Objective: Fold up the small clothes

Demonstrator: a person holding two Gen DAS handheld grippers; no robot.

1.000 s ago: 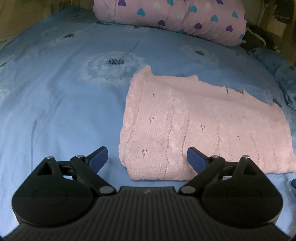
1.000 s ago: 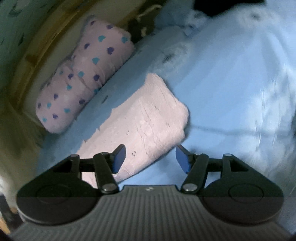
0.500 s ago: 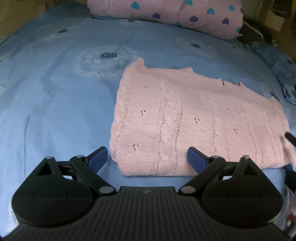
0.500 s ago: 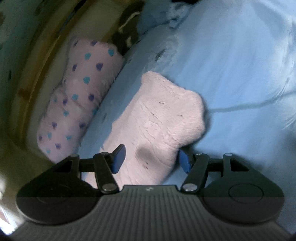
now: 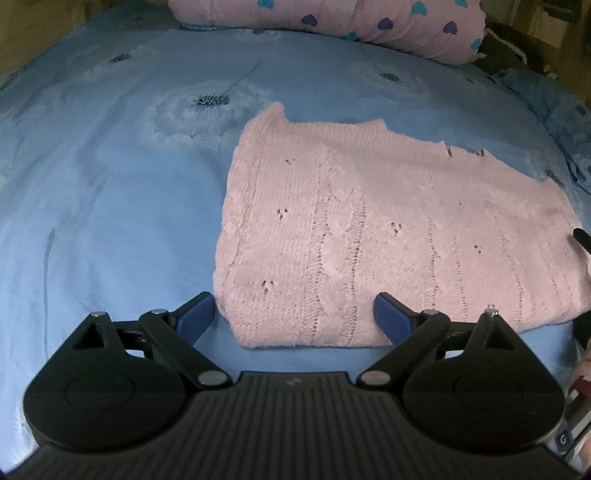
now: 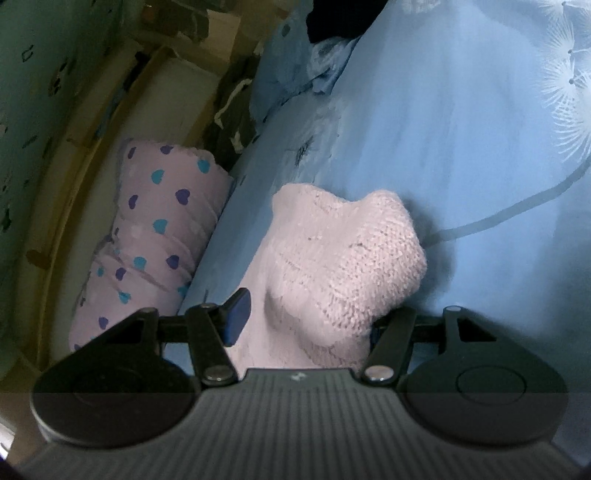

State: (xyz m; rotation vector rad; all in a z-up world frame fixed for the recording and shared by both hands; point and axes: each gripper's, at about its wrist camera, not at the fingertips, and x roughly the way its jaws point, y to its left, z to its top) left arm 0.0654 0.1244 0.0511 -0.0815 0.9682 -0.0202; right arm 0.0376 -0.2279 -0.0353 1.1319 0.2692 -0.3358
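Note:
A pink knitted garment (image 5: pixel 388 236) lies folded flat on the blue bed sheet (image 5: pixel 110 206). My left gripper (image 5: pixel 295 317) is open, its blue fingertips on either side of the garment's near left corner. In the right wrist view the garment's right end (image 6: pixel 343 266) bulges up between the jaws of my right gripper (image 6: pixel 306 321), which is open around it; the right fingertip is hidden behind the knit. The right gripper's edge also shows at the far right of the left wrist view (image 5: pixel 581 236).
A pink pillow with blue and purple hearts (image 5: pixel 351 22) lies along the far edge of the bed, also in the right wrist view (image 6: pixel 147 251). Crumpled blue bedding (image 6: pixel 295 70) and dark items sit near the wooden bed frame (image 6: pixel 92 155).
My right gripper has moved in onto the garment's right end, which now bunches up between its jaws. My left gripper has come closer to the near left corner.

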